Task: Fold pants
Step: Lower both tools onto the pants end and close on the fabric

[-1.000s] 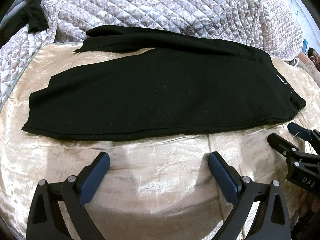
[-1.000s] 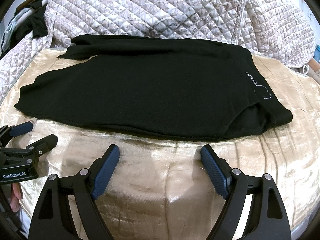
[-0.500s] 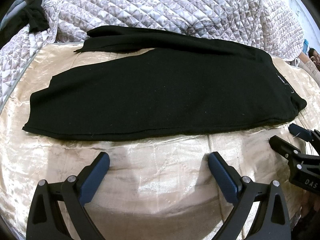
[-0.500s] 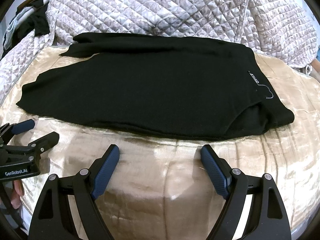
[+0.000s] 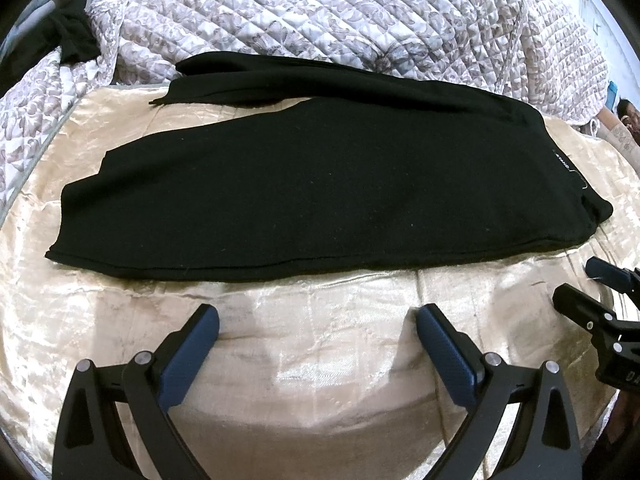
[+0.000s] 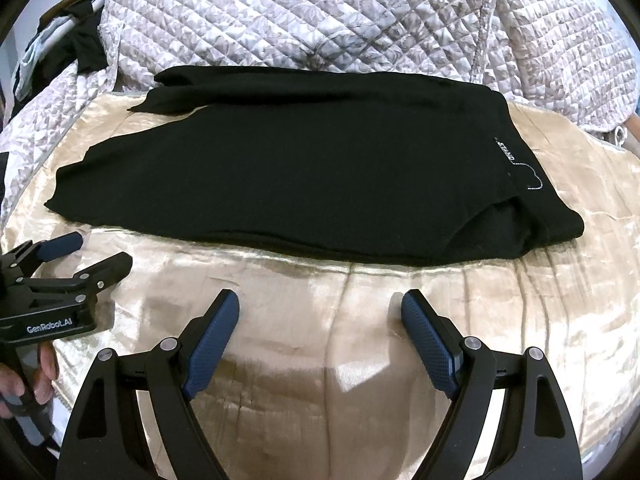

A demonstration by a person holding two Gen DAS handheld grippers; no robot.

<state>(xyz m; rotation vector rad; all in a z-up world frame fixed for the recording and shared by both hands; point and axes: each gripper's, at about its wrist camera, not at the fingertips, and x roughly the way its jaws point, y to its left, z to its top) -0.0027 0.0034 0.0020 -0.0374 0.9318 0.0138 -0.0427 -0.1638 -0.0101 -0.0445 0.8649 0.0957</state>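
I'm looking at a bed covered with a shiny cream-gold satin spread (image 5: 304, 360), wrinkled and catching the light, and behind it a bulky quilted comforter (image 5: 320, 12) in a grey-and-white floral print heaped along the far side. At the far left some dark clothing (image 6: 86, 46) hangs or lies bunched beside the quilt; I can't make out what it is. The black pants (image 5: 320, 184) lie flat on the spread, across my view, their long axis running left to right. The waist end sits at the right, where a small white "STAND" label (image 6: 505, 151) shows, and the leg hems point left, the far leg reaching up against the quilt. Near the waist the fabric is slightly rumpled, with a fold lifting open at the near edge. My left gripper (image 5: 318, 332) hovers over bare spread just short of the pants' near edge, jaws spread wide and holding nothing. My right gripper (image 6: 320, 318) does the same, wide apart and empty, just beside the near hem toward the waist end.
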